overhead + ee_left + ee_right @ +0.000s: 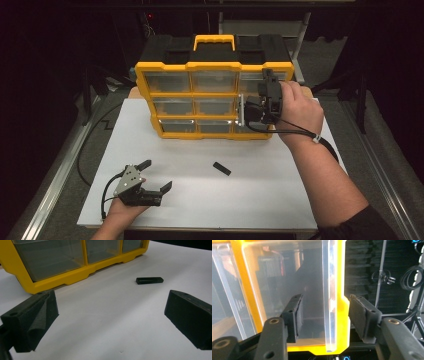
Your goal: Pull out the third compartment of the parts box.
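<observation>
Straddling the yellow organizer's right-hand drawer edge, right tongs spread, not yet pinching; close squarely, pull straight. Left tongs spread, black bar ahead on worktop.

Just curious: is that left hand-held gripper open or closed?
Open. The left hand-held gripper has its jaws spread wide above the white table, gripping nothing.

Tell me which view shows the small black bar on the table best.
The left gripper view: the bar lies close and sharp on the white table, ahead of the open left gripper, its long shape and rounded end plain. The high view shows it small, a dark slanted sliver in front of the organizer.
</observation>
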